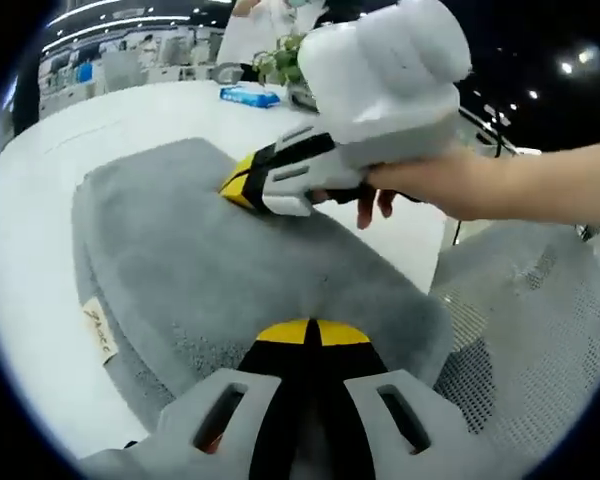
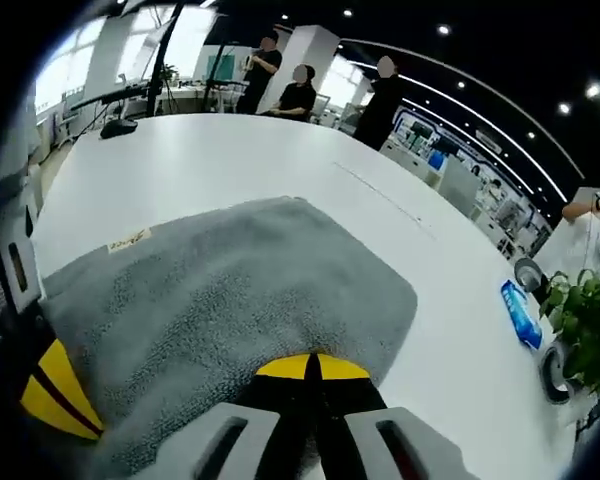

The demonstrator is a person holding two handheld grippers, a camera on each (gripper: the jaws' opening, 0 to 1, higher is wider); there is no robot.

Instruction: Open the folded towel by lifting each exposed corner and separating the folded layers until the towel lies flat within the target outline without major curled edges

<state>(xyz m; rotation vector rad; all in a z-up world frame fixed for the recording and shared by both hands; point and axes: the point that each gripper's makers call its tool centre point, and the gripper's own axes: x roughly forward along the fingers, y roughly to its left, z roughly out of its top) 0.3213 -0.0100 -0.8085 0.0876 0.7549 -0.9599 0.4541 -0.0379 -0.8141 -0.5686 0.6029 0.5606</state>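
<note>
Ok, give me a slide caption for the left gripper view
Both grippers, left gripper and right gripper, closed on opposite edges of the grey towel.

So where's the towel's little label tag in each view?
Left gripper view: the label tag lies at the grey towel's lower-left edge, left of the left gripper.
Right gripper view: the tag sits at the towel's upper-left edge, against the white table.
Shared landmark: the blue packet on the table.
</note>
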